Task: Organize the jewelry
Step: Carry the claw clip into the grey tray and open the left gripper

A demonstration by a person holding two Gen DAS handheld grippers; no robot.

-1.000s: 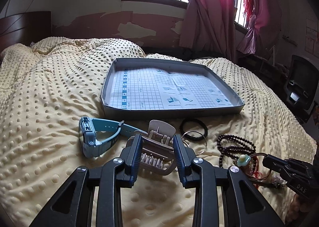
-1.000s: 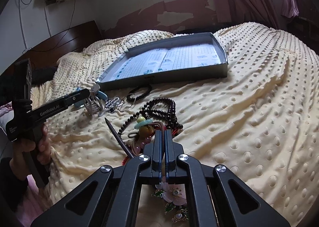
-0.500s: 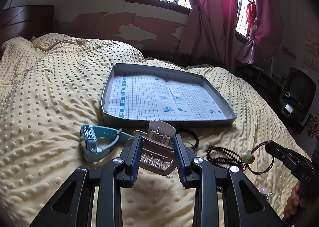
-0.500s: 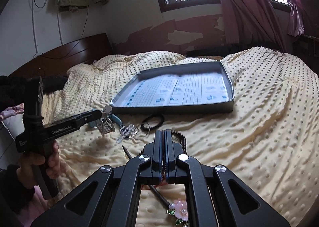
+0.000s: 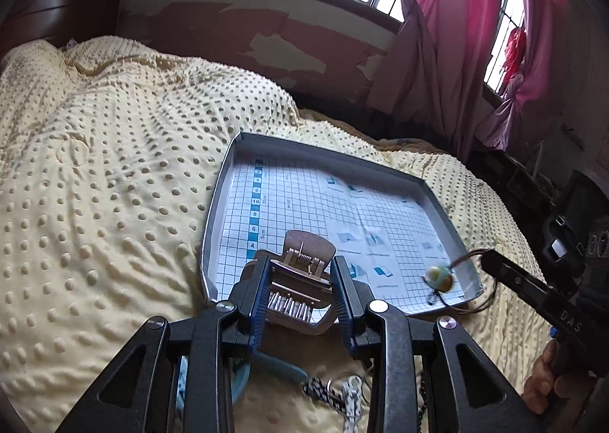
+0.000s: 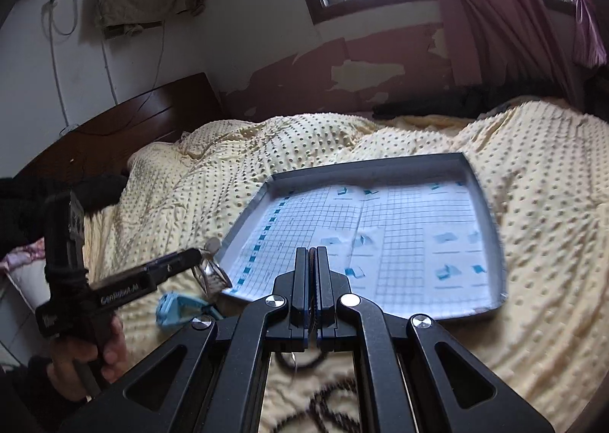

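Our left gripper (image 5: 300, 280) pinches a beige claw hair clip (image 5: 304, 261) above the near edge of the grid-lined tray (image 5: 228, 174); our right gripper (image 6: 312, 280) clamps a corded bead pendant (image 5: 439, 277) over the tray's corner.

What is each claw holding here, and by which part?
Left claw grips the hair clip by its sides. Right claw pinches the cord of a beaded bracelet.
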